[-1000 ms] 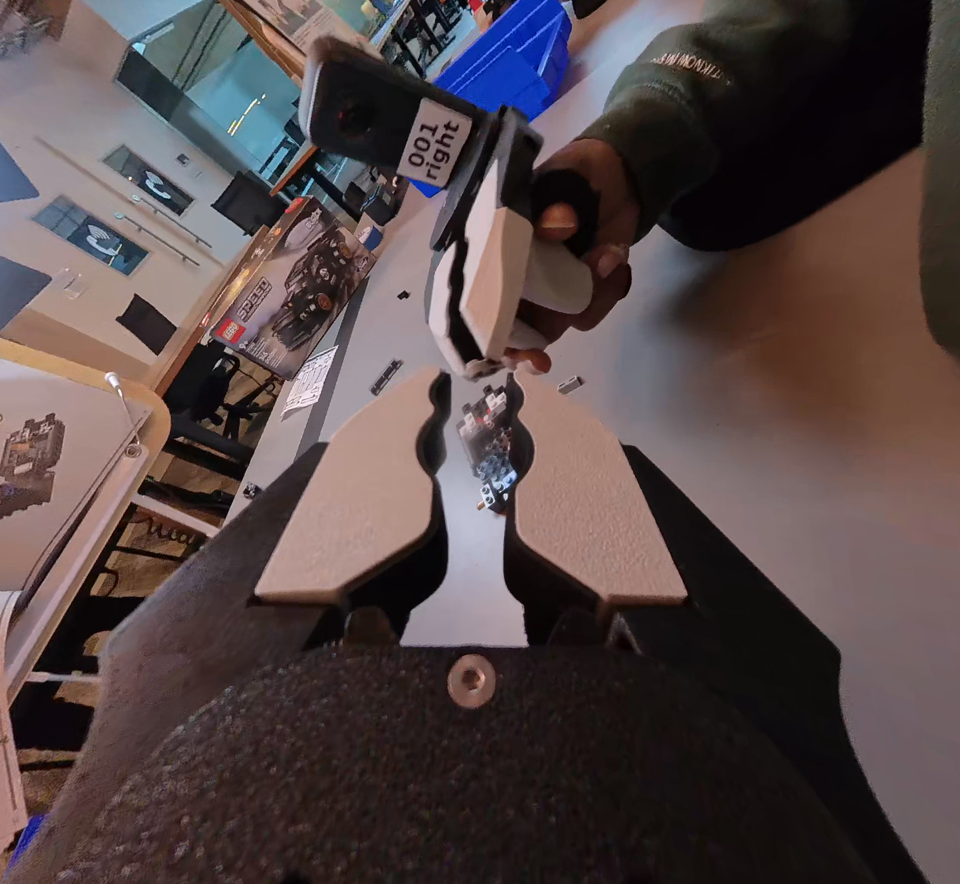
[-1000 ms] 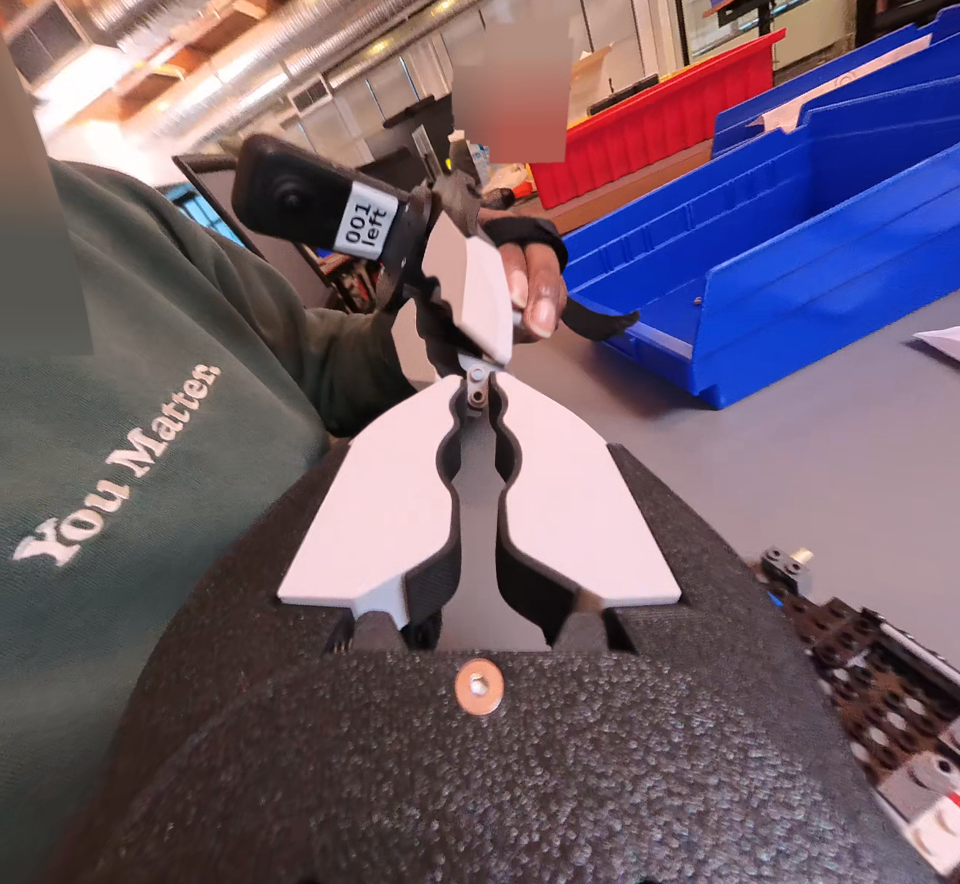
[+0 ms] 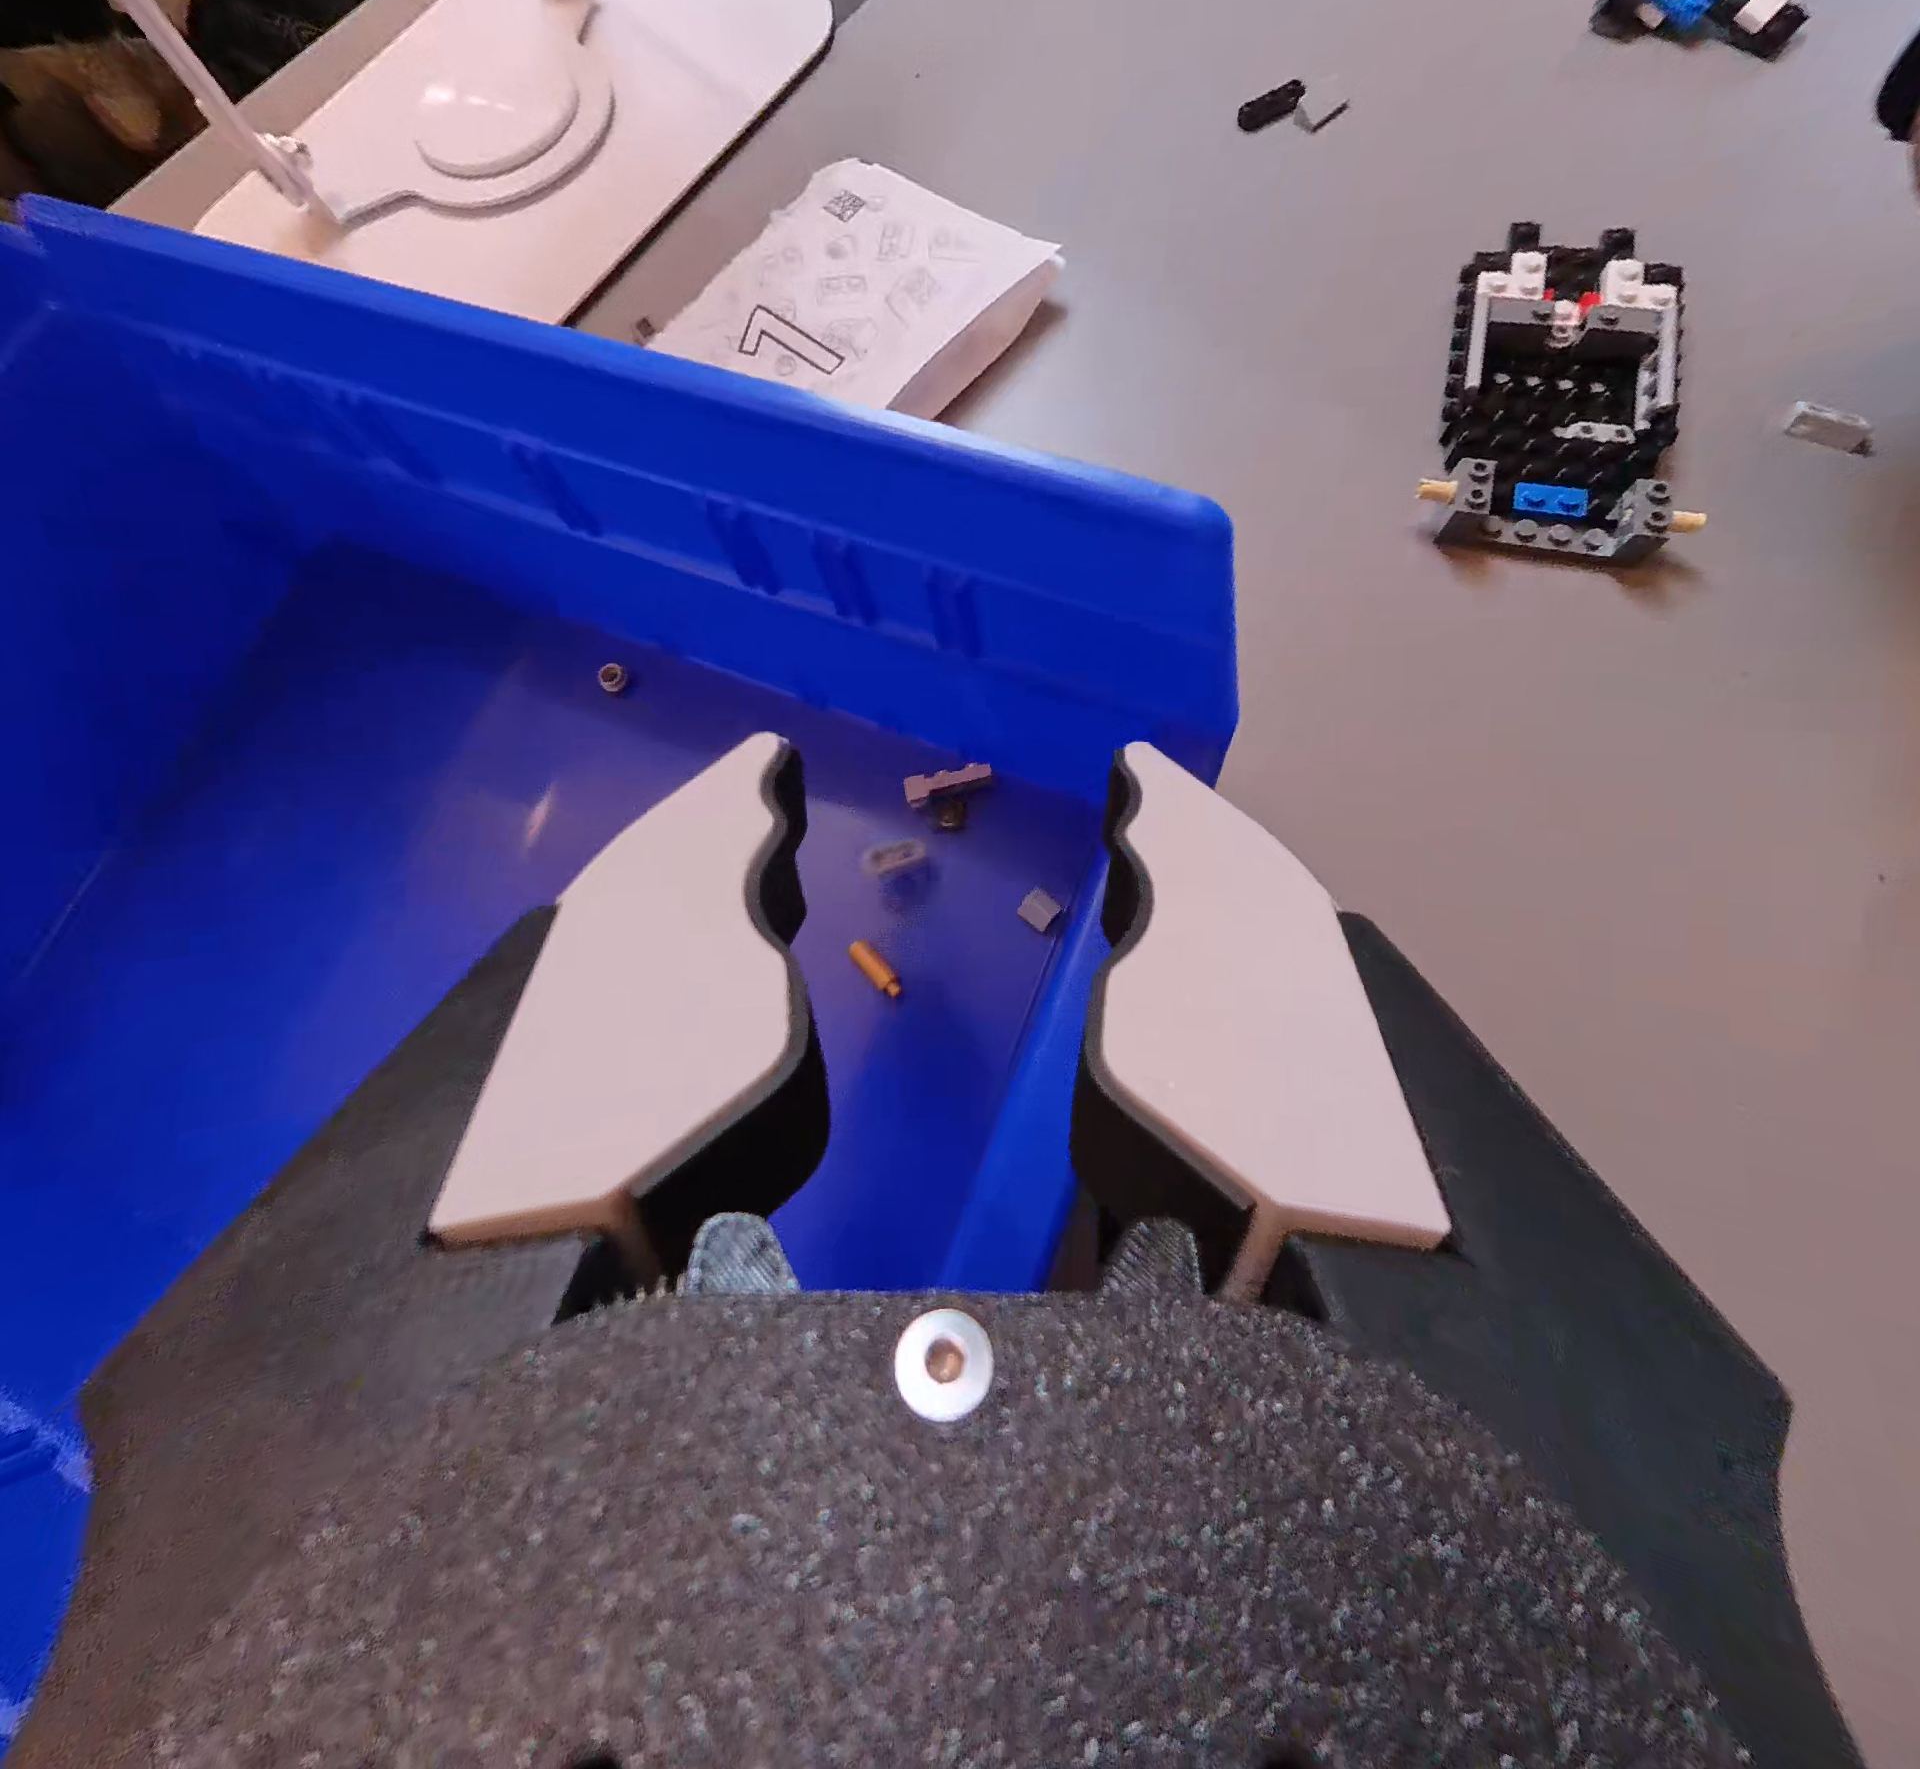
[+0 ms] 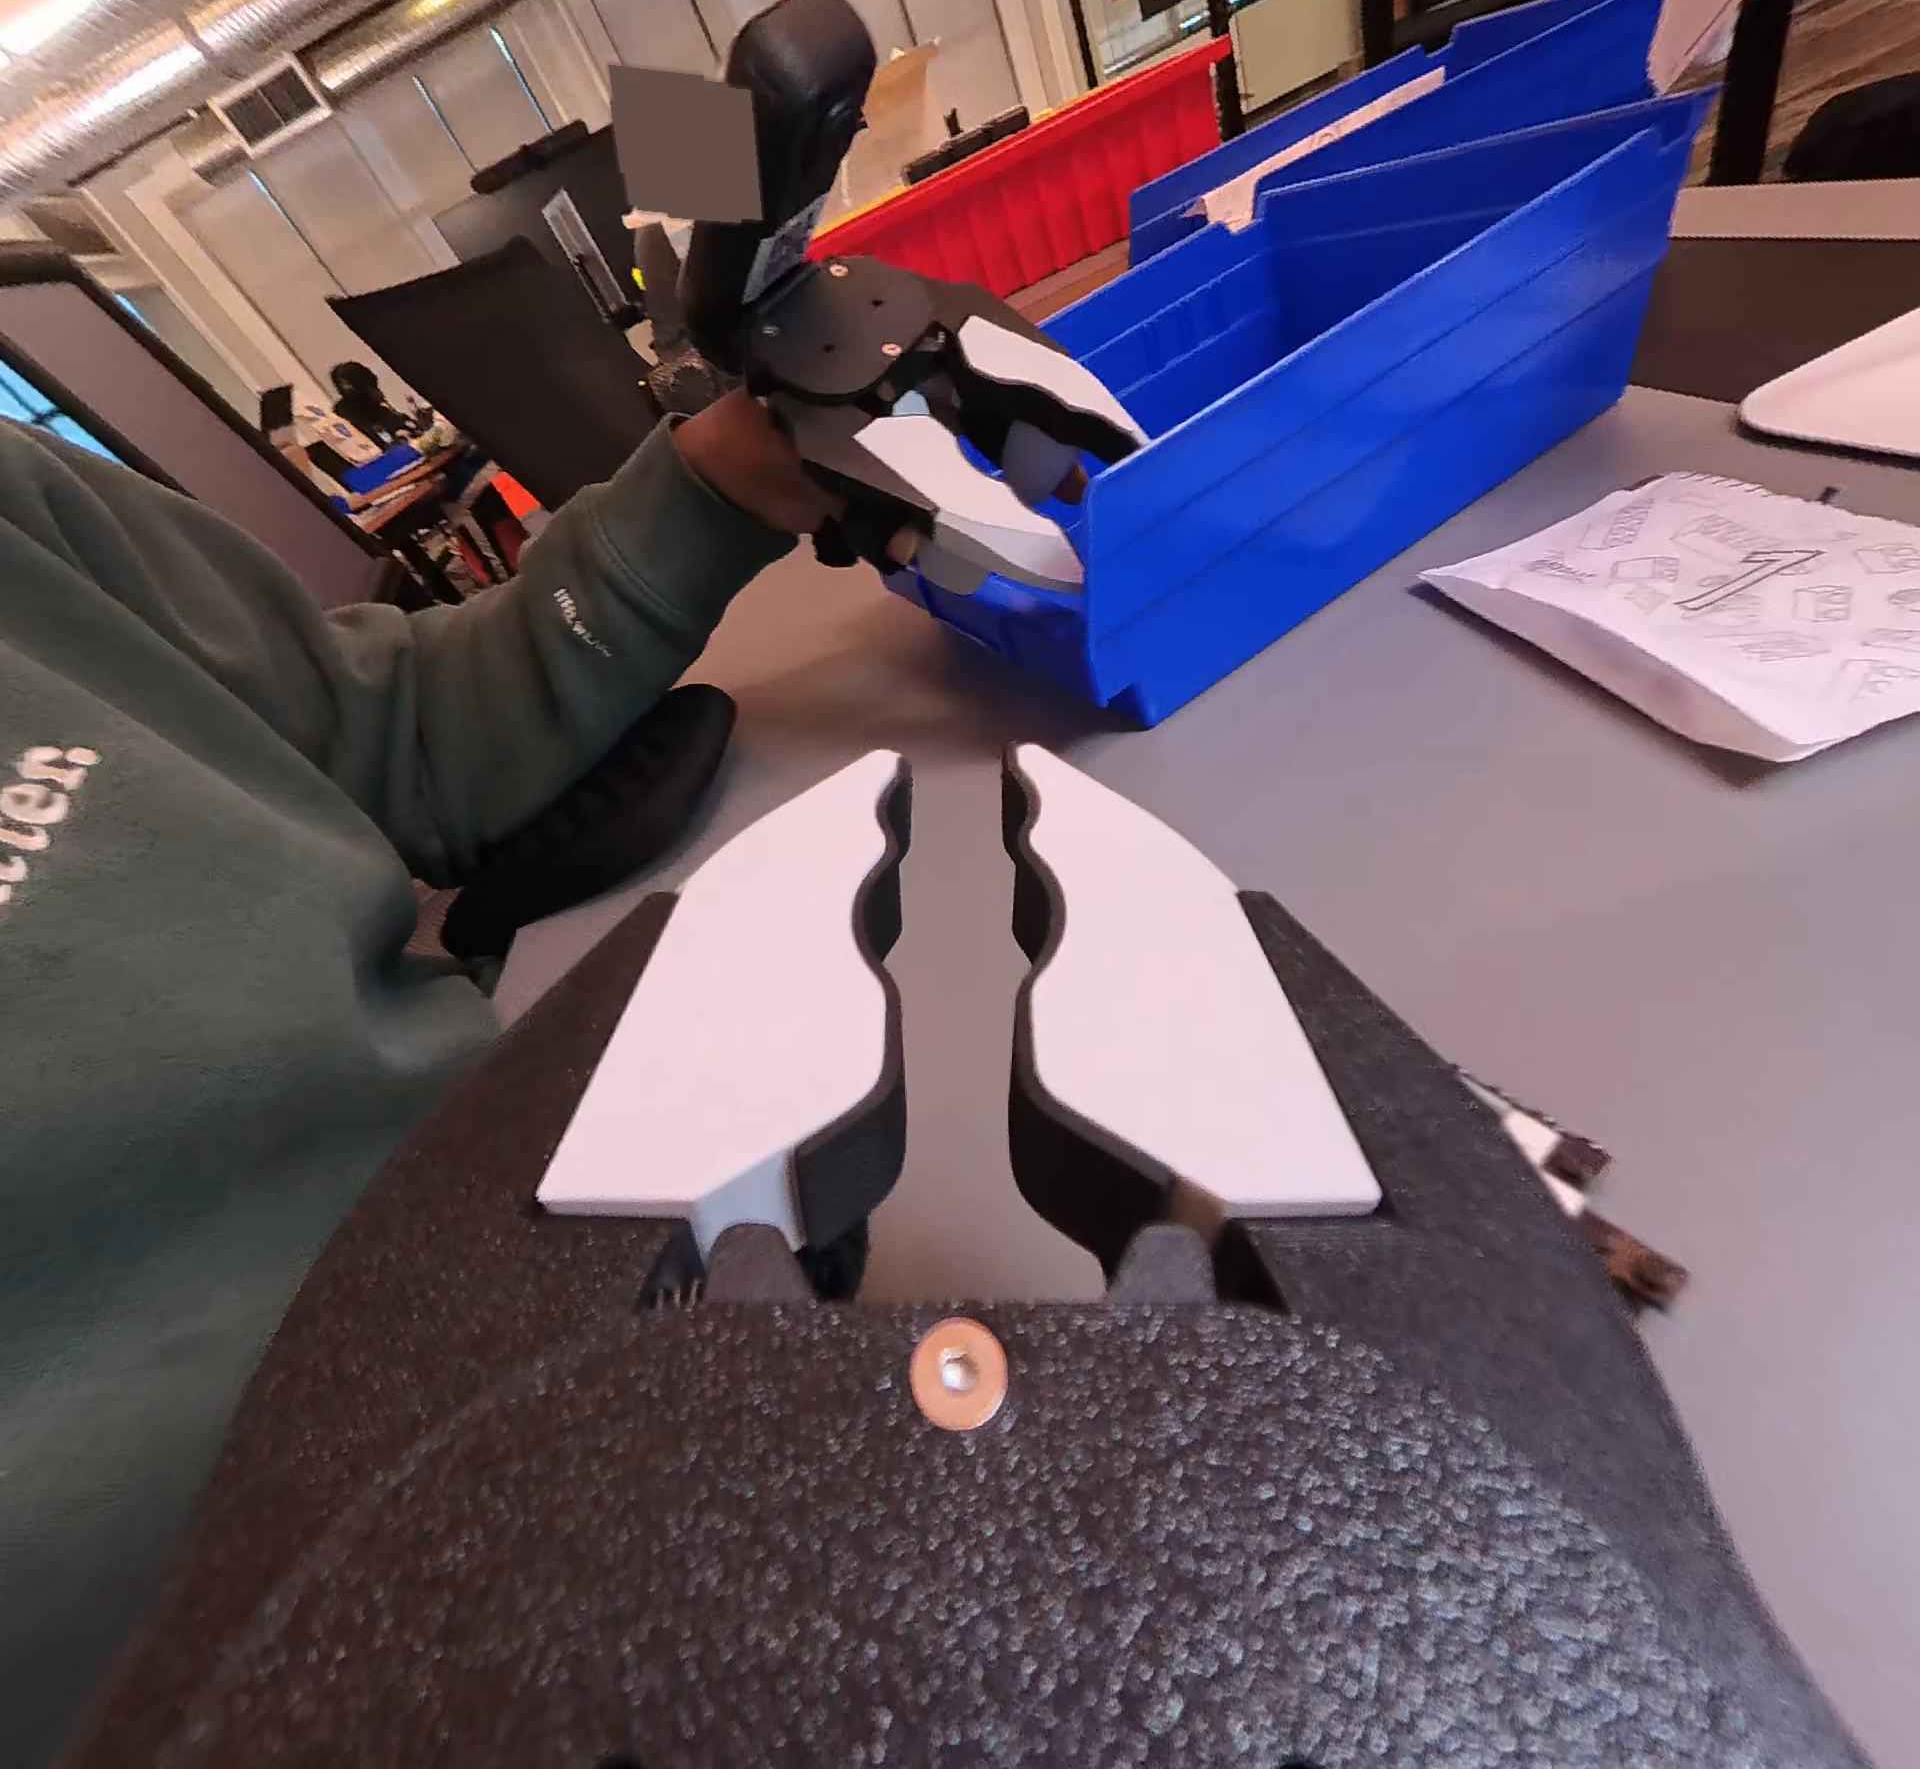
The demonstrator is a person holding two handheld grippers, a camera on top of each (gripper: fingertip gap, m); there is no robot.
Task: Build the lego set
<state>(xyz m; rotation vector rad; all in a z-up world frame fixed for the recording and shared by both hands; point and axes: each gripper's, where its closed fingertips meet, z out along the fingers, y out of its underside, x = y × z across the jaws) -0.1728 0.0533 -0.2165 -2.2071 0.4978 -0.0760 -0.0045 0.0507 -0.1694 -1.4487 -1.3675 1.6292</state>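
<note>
Left gripper [image 3: 948, 763] spread, empty, straddling blue bin [image 3: 1195, 576] corner wall, right gripper [image 4: 956, 763] parted over bare table [image 4: 1455, 888].

Bright, even light; fisheye-warped edges

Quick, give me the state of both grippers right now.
Left gripper: open, holding nothing, poised over the blue bin of small loose parts.
Right gripper: open, holding nothing, above the grey table.

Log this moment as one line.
left gripper: open, over blue bin | right gripper: open, empty, above table | small loose pieces in bin
</note>
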